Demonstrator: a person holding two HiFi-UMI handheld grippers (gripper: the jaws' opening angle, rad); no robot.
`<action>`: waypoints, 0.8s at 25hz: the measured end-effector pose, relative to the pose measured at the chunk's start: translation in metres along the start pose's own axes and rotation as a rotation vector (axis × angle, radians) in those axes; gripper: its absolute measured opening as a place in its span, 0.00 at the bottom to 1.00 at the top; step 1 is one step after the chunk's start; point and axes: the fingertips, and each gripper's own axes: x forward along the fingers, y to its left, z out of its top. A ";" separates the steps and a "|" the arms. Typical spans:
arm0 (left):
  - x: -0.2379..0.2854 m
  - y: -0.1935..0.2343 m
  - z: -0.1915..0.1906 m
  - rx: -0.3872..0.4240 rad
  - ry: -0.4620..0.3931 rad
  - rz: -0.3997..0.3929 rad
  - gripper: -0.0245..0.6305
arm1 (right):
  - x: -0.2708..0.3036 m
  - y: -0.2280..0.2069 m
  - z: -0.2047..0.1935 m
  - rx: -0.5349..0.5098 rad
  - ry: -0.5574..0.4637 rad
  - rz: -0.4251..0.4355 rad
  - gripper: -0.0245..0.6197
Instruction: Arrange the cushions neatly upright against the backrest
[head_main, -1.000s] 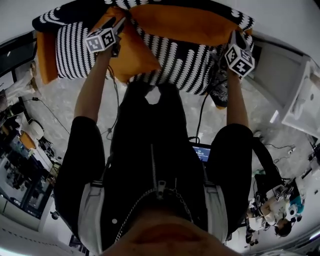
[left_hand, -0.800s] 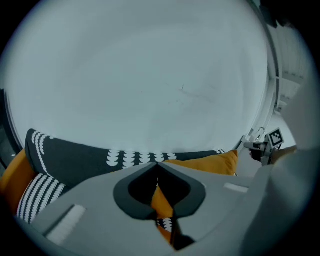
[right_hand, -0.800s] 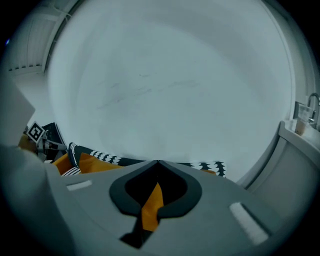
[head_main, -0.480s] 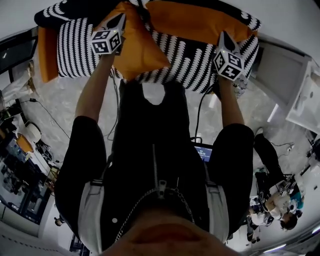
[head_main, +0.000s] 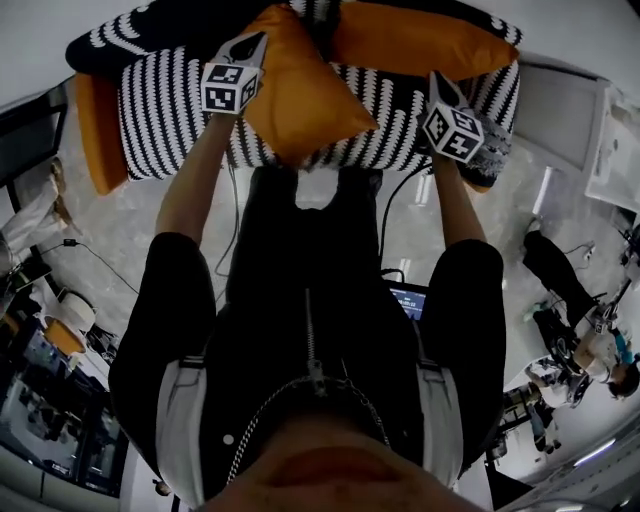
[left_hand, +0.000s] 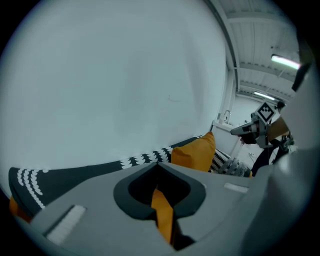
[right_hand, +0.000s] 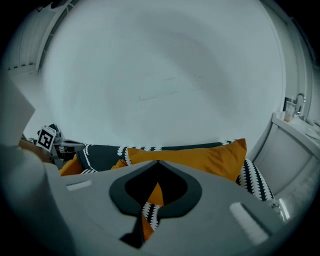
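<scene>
An orange cushion (head_main: 305, 95) lies tilted over the black-and-white striped sofa seat (head_main: 165, 110). My left gripper (head_main: 257, 42) is shut on its upper left corner; orange fabric shows pinched in the left gripper (left_hand: 161, 200) view. My right gripper (head_main: 437, 78) is shut on the edge of a striped cushion (head_main: 385, 125) with orange backing; that patterned fabric sits between its jaws in the right gripper (right_hand: 151, 200) view. A second orange cushion (head_main: 420, 40) leans against the dark patterned backrest (head_main: 130, 30); it also shows as the long orange cushion (right_hand: 200, 157).
An orange armrest (head_main: 95, 130) ends the sofa at the left. A white cabinet (head_main: 600, 130) stands to the right. A plain pale wall (left_hand: 115, 75) rises behind the backrest. Cables and a lit screen (head_main: 405, 300) are on the marble floor near my feet.
Both grippers' jaws have closed on fabric. The orange cushion has shifted right and nearer with the left gripper. The right gripper has moved a little left, lifting the striped edge.
</scene>
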 end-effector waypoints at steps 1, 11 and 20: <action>-0.006 0.006 -0.003 0.022 0.004 -0.014 0.05 | -0.003 0.010 -0.004 0.017 0.000 -0.016 0.04; 0.032 0.026 -0.024 0.183 0.074 -0.129 0.05 | -0.018 0.059 -0.069 0.205 0.018 -0.156 0.04; 0.104 0.077 -0.045 0.220 0.180 -0.134 0.05 | 0.027 0.039 -0.174 0.551 0.099 -0.391 0.04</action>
